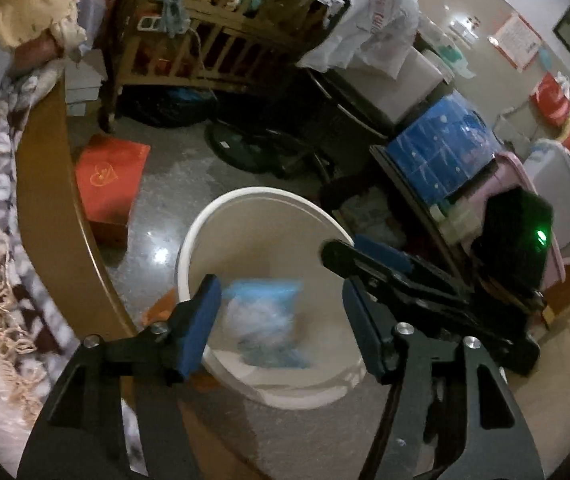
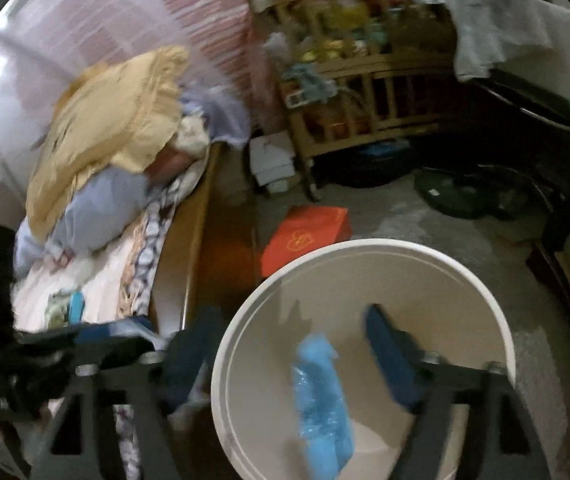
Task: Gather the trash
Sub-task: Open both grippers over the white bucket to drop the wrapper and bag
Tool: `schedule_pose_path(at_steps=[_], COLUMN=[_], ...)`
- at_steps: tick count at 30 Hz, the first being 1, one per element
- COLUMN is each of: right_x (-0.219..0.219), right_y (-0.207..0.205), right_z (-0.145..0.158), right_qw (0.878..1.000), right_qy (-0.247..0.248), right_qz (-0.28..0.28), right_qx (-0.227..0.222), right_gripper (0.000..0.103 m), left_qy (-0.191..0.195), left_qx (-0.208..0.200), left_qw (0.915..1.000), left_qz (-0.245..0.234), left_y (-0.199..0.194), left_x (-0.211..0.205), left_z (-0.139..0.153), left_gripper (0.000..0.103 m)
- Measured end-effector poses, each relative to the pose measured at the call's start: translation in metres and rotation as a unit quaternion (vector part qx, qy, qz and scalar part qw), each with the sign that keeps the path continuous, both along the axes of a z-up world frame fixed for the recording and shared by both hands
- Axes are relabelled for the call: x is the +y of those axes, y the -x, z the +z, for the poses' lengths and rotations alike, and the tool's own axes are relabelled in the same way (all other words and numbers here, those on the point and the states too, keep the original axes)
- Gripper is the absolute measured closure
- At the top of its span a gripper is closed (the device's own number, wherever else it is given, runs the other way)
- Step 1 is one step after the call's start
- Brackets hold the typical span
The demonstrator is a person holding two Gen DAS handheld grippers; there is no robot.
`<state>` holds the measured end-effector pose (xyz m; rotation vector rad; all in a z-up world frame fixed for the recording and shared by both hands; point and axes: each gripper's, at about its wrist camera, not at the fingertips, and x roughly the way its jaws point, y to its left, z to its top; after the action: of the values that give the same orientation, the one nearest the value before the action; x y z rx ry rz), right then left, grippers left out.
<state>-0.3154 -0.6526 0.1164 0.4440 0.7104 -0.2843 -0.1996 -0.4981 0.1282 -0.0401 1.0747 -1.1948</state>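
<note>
A white round bin (image 1: 205, 224) stands on the floor beside the bed; it also shows in the right wrist view (image 2: 365, 246). A blue plastic bag (image 1: 263, 320) is inside the bin, blurred; in the right wrist view the bag (image 2: 321, 404) hangs or falls between the fingers, touching neither. My left gripper (image 1: 281, 320) is open above the bin, its jaws wide apart and empty. My right gripper (image 2: 285, 352) is open above the bin; it also shows in the left wrist view (image 1: 365, 256) at the bin's right rim.
A wooden bed edge (image 1: 49, 184) with blankets runs along the left. A red box (image 1: 109, 180) lies on the floor behind the bin. A wooden crib (image 1: 221, 32) full of items stands at the back. Blue and pink bins (image 1: 445, 148) crowd the right.
</note>
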Motion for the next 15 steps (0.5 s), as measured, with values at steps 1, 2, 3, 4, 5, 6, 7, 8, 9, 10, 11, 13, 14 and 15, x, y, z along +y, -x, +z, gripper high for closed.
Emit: schedule_pose_path(at_steps=[1, 2, 3, 4, 5, 6, 7, 8, 9, 10, 11, 13, 14, 15], right_x=[-0.001, -0.001, 0.001, 0.003, 0.007, 0.012, 0.018, 0.025, 0.033, 0.040, 0.047, 0.062, 0.072, 0.078], right_y=[0.003, 0.004, 0.006, 0.006, 0.007, 0.007, 0.006, 0.007, 0.006, 0.005, 0.003, 0.001, -0.001, -0.001], right_z=[0.001, 0.001, 0.001, 0.001, 0.002, 0.002, 0.003, 0.002, 0.002, 0.000, -0.001, -0.003, -0.003, -0.004], right_qw=[1.000, 1.000, 1.000, 1.000, 1.000, 1.000, 1.000, 0.999, 0.999, 0.998, 0.998, 0.997, 0.996, 0.995], right_qy=[-0.002, -0.002, 0.001, 0.002, 0.004, 0.007, 0.016, 0.031, 0.045, 0.054, 0.060, 0.070, 0.080, 0.086], right_qz=[-0.002, -0.003, -0.003, -0.002, 0.003, 0.007, 0.010, 0.011, 0.012, 0.015, 0.019, 0.028, 0.033, 0.035], right_qx=[-0.001, 0.001, 0.004, 0.006, 0.006, 0.006, 0.007, 0.011, 0.015, 0.019, 0.023, 0.023, 0.021, 0.022], right_gripper=[0.026, 0.026, 0.026, 0.026, 0.026, 0.026, 0.026, 0.026, 0.026, 0.026, 0.026, 0.026, 0.026, 0.026], left_qy=[-0.003, -0.005, -0.007, -0.011, -0.014, -0.018, -0.022, -0.025, -0.027, -0.029, -0.032, -0.040, -0.043, -0.046], left_qx=[0.002, 0.004, 0.006, 0.005, 0.002, -0.004, -0.013, -0.021, -0.032, -0.039, -0.048, -0.073, -0.083, -0.092], left_qw=[1.0000, 1.0000, 1.0000, 0.9999, 0.9999, 0.9998, 0.9995, 0.9990, 0.9984, 0.9979, 0.9970, 0.9942, 0.9927, 0.9911], left_qz=[0.001, 0.001, 0.002, 0.005, 0.007, 0.012, 0.021, 0.029, 0.038, 0.044, 0.050, 0.068, 0.076, 0.084], left_y=[-0.001, -0.002, -0.003, -0.005, -0.006, -0.007, -0.009, -0.010, -0.012, -0.013, -0.014, -0.017, -0.018, -0.020], left_x=[-0.001, -0.002, 0.000, 0.005, 0.008, 0.012, 0.019, 0.025, 0.034, 0.040, 0.048, 0.066, 0.075, 0.084], left_z=[-0.001, -0.003, -0.003, -0.003, -0.003, -0.001, 0.002, 0.004, 0.008, 0.010, 0.012, 0.018, 0.019, 0.021], left_gripper=[0.041, 0.041, 0.041, 0.041, 0.041, 0.041, 0.041, 0.041, 0.041, 0.041, 0.041, 0.041, 0.041, 0.041])
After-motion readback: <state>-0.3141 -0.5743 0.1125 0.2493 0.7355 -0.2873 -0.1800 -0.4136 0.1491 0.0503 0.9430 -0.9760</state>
